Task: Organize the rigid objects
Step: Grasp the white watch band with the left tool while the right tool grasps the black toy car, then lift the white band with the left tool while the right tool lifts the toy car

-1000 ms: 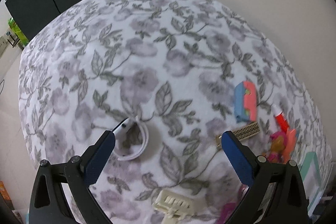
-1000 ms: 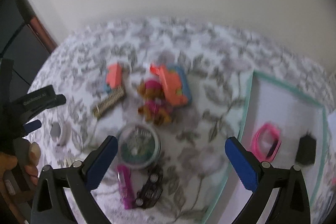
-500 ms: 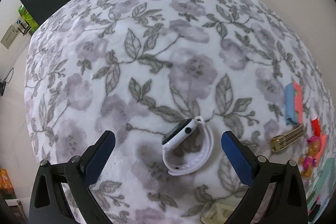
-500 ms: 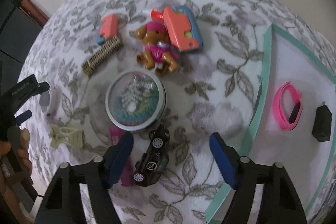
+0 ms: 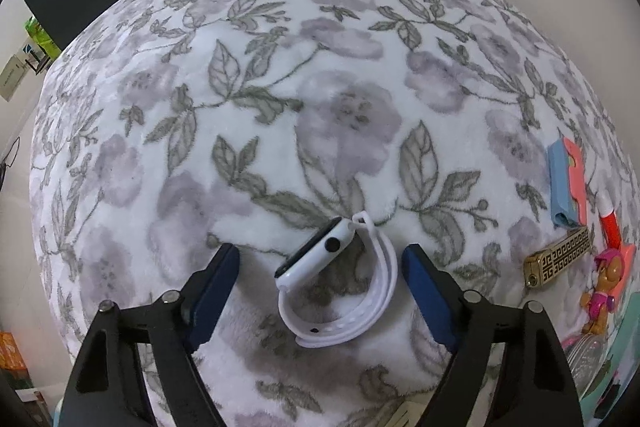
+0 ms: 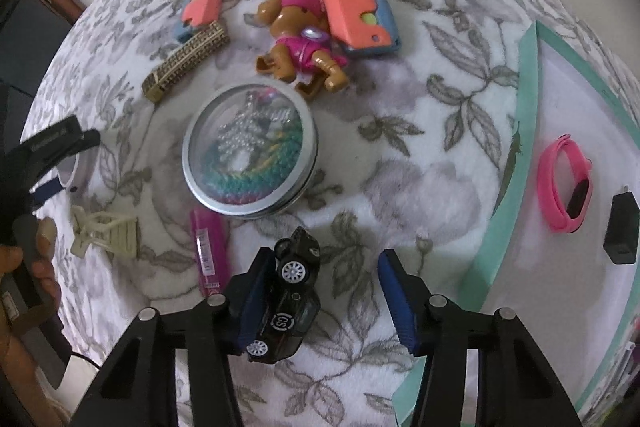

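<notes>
A white smartwatch point(image 5: 336, 275) lies on its side on the floral blanket point(image 5: 320, 87). My left gripper point(image 5: 320, 255) points down over it; its jaws are closing with the watch between the blue pads, and neither pad presses on it. In the right wrist view a black toy car point(image 6: 292, 299) sits between the fingers of my right gripper point(image 6: 326, 261). Those jaws are closing too: the left pad is against the car's side, the right pad stands well apart. The left gripper point(image 6: 52, 151) also shows at the far left of that view, in a person's hand point(image 6: 24, 267).
Beyond the car lie a round clear-lidded tin point(image 6: 250, 155), a magenta lighter point(image 6: 208, 251), a cream hair clip point(image 6: 106, 233), a gold bar point(image 6: 186, 61), a dog figure point(image 6: 304, 43) and coral-blue toys point(image 6: 360, 11). A teal-edged tray point(image 6: 516, 163) at right holds a pink band point(image 6: 564, 183) and a black charger point(image 6: 622, 227).
Both grippers have come down towards the blanket and their jaws have narrowed. The watch now lies between the left fingers, and the car between the right fingers.
</notes>
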A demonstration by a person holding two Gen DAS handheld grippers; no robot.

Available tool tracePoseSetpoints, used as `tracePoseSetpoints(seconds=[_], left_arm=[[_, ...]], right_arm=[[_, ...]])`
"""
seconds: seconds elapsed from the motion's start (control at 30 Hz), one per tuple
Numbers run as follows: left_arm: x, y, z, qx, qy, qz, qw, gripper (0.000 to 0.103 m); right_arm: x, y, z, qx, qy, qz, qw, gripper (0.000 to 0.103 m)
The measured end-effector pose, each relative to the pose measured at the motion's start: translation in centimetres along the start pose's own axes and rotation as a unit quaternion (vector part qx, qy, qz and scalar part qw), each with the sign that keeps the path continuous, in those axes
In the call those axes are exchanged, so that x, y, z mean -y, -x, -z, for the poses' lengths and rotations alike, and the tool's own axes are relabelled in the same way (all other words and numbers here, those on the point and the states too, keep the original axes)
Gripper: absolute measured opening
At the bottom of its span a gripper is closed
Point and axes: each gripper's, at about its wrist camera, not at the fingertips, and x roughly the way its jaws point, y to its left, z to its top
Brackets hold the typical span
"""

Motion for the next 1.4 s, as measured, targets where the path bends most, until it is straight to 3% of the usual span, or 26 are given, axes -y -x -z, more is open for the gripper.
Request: tracePoseSetpoints(seconds=[0.2,0.37,0.6,0.8,1.23,1.4], left_arm=[[-1.3,0.7,-0.3,0.011,0.016,0.007,0.9998,0.068],[-2.2,1.2,-0.5,0.014,0.025,0.016,0.9994,0.053],[-2.8,1.3,-0.6,0.009,0.023,0.029,0.9993,0.053],[-3.1,1.2,-1.2,-0.001,0.008,0.046,0.9989,0.053],[-3.7,0.8,-2.0,0.021,0.023,0.052,0.9982,0.055],[-3.2,1.1,-1.5,0.024,0.017,0.053,0.9982,0.044]], right_arm=[[-2.1,-0.3,1.0,-0.014,0.026,0.01,1.0,0.046],[-3.1,-0.2,1.7,-0.023,0.033,0.0,0.999,0.046],[-2.9,-0.3,2.9,-0.038,0.04,0.0,0.998,0.046],[-4.3,-0.7,3.8,-0.041,0.058,0.002,0.998,0.031],[-4.1,-0.8,3.2,-0.034,0.079,-0.009,0.996,0.031],[-4.2,-0.7,3.2,-0.033,0.088,-0.008,0.996,0.031]])
